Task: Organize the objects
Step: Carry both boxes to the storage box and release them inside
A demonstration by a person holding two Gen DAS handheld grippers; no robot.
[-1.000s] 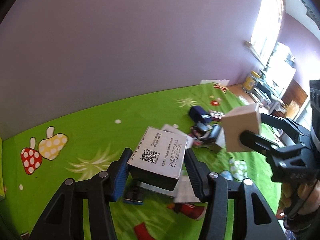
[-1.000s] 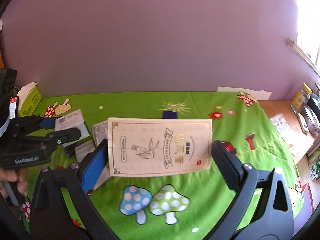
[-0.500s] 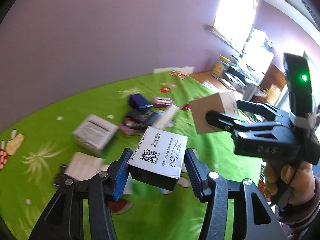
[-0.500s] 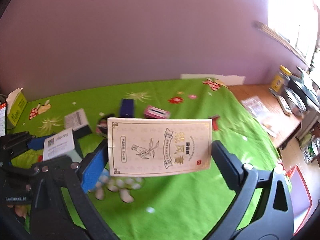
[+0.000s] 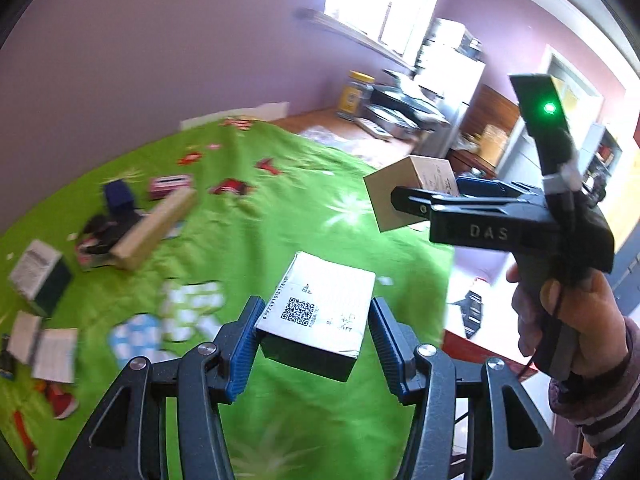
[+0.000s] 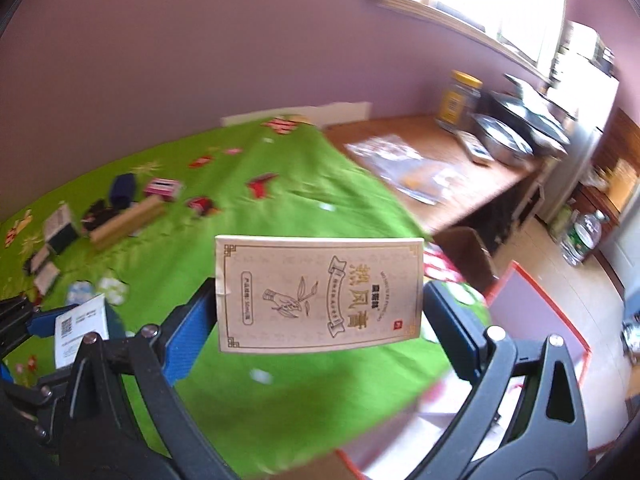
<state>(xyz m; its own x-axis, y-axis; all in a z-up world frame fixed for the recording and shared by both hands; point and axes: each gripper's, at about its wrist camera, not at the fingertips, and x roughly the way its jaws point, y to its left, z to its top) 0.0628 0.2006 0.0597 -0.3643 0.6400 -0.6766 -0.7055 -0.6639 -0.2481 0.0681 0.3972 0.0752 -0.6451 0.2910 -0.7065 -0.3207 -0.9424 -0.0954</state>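
My left gripper (image 5: 312, 336) is squeezing a white box (image 5: 320, 316) above the green cloth's (image 5: 248, 248) right edge. My right gripper (image 6: 320, 312) is squeezing a tan box (image 6: 320, 294) there too. Other boxes (image 5: 38, 276) are lying at the cloth's left side.

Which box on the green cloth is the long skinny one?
The tan box lying slantwise beside the dark clutter on the green cloth. It is a long bar; the white-topped box and pink box near it are short and stubby.
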